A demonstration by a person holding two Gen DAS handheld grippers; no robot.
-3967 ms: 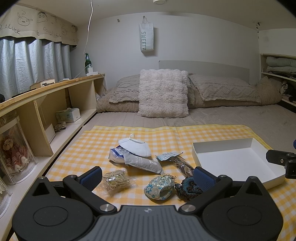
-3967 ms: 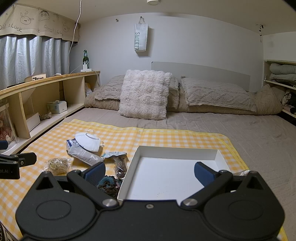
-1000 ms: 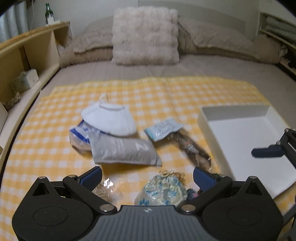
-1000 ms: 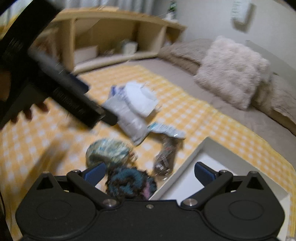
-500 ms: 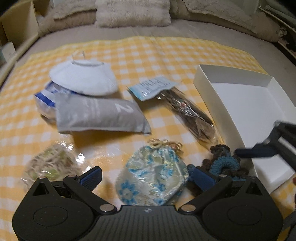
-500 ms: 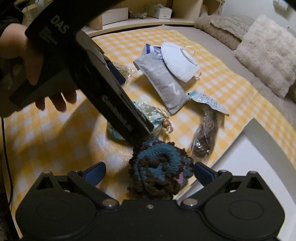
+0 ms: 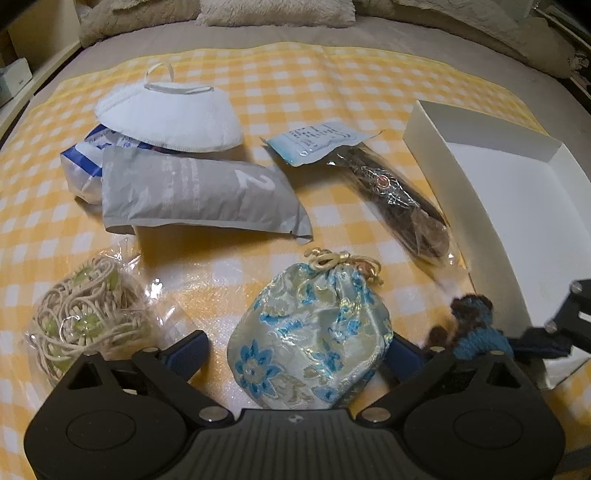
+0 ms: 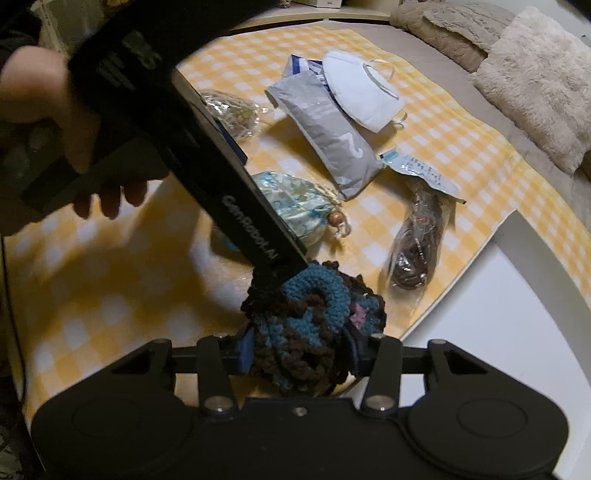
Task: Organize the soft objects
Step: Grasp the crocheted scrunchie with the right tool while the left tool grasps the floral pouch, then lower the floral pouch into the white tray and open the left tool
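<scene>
A floral drawstring pouch (image 7: 306, 332) lies on the yellow checked cloth (image 7: 332, 81), between the fingers of my left gripper (image 7: 295, 350). Its jaws are closing; the left pad still stands clear of the pouch. To the right, a blue and brown crocheted piece (image 8: 310, 306) sits between the pads of my right gripper (image 8: 299, 350), whose jaws are closing and press into the yarn. In the left wrist view the crocheted piece (image 7: 476, 332) shows beside the white box (image 7: 517, 206). The left tool's black body (image 8: 240, 221), held by a hand (image 8: 33, 92), hides part of the pouch (image 8: 295, 206).
Further up the cloth lie a white mask (image 7: 166, 114), a grey packet (image 7: 195, 192) over a blue and white pack (image 7: 79, 162), a small blue sachet (image 7: 317, 142) and a clear bag of dark beads (image 7: 399, 199). A bag of cords (image 7: 85, 314) lies at the left. Pillows (image 7: 277, 11) are beyond.
Both grippers have sunk toward the cloth and tilted down. The right jaws have narrowed from wide open onto the crocheted piece. The left gripper now straddles the pouch.
</scene>
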